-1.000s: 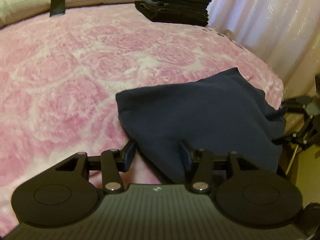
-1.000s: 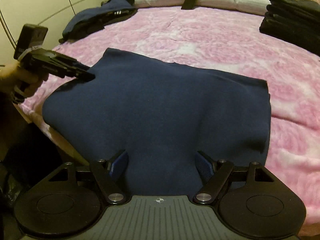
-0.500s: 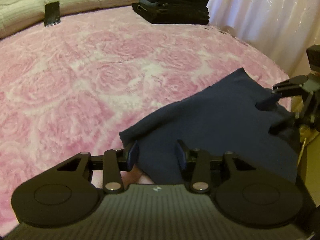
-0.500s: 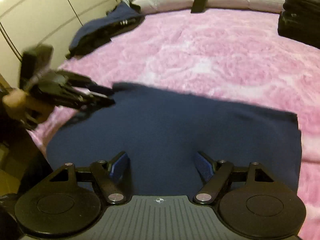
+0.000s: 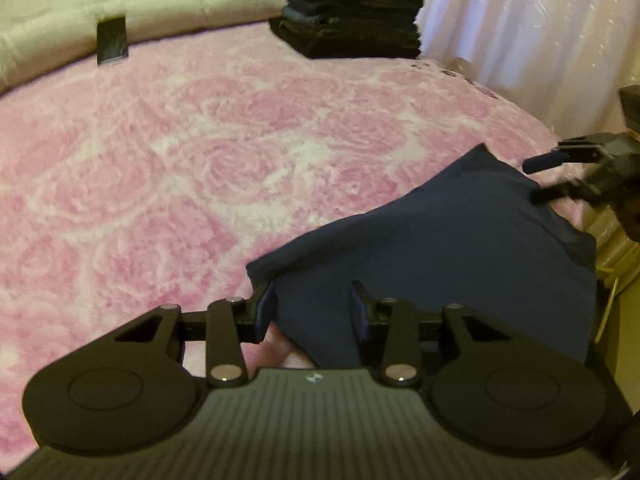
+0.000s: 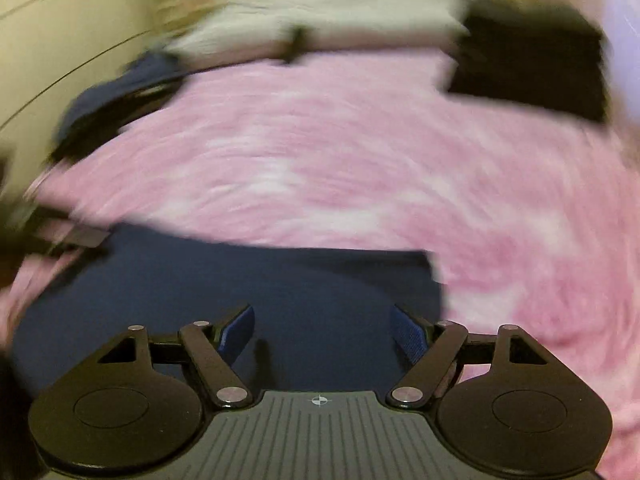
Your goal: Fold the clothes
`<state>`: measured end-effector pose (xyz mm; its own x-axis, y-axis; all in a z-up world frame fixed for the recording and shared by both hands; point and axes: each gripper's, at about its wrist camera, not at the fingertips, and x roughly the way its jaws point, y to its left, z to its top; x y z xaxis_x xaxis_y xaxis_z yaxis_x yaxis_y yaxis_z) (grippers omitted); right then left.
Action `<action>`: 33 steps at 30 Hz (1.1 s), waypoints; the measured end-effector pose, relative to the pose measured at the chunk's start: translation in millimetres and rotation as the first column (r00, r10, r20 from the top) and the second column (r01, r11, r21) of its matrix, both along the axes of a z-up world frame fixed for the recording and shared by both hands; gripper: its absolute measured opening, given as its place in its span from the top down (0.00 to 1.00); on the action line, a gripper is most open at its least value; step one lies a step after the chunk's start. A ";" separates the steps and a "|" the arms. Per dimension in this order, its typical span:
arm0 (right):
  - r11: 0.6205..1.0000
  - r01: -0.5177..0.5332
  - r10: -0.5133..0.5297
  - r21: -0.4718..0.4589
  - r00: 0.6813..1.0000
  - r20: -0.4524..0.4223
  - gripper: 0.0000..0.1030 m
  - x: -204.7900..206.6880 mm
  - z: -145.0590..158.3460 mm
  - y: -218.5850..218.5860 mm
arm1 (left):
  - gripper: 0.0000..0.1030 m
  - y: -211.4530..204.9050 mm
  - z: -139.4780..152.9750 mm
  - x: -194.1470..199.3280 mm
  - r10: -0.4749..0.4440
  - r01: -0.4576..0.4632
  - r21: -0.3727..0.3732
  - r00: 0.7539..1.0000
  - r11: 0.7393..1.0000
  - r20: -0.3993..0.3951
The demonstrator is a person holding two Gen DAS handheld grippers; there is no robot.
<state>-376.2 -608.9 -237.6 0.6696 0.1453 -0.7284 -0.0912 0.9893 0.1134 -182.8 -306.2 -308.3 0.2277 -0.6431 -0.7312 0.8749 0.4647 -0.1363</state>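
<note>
A navy cloth lies on the pink bedspread near the bed's front right corner. My left gripper straddles its near corner. Its jaws are closing with a fold of the cloth between them, and the pads do not clearly press on it. In the left wrist view my right gripper hovers open at the cloth's far right edge. The right wrist view is blurred by motion. There my right gripper stands wide open over the navy cloth, and my left gripper is a dark smear at the left.
A stack of folded dark clothes sits at the far end of the bed by the curtain. A black phone leans on the white quilt. A loose dark blue garment lies beside the wardrobe.
My left jaws have narrowed around the cloth's corner. The right gripper has come up into the left view at the cloth's far edge, and its own view has swung and blurred.
</note>
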 end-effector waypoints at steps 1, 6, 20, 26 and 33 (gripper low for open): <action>0.999 -0.048 0.048 -0.024 0.999 0.019 0.24 -11.1 3.3 11.8 | 0.67 3.5 5.7 -7.4 -0.009 0.009 -0.002 1.000 1.000 0.016; 0.973 -0.218 0.223 -0.083 0.973 0.062 0.24 -58.4 3.0 61.7 | 0.60 20.2 28.9 -64.7 -0.145 0.140 0.041 0.975 0.989 0.171; 0.950 -0.277 0.286 -0.145 0.957 0.044 0.24 -76.3 -12.8 110.7 | 0.58 18.7 11.8 -139.5 -0.289 0.224 0.240 0.914 0.945 0.285; 0.916 -0.304 0.315 -0.264 0.949 0.001 0.24 -79.6 -19.6 121.4 | 0.58 20.4 11.1 -140.2 -0.264 0.203 0.235 0.926 0.951 0.271; 0.877 -0.322 0.333 -0.356 0.942 -0.033 0.24 -85.0 -27.3 126.3 | 0.57 17.5 10.8 -137.0 -0.266 0.205 0.233 0.924 0.950 0.273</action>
<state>-461.2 -482.6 -264.9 0.6498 0.0981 -0.7538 -0.4150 0.8766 -0.2436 -319.8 -288.7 -297.4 0.3136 -0.5550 -0.7705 0.9479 0.2304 0.2199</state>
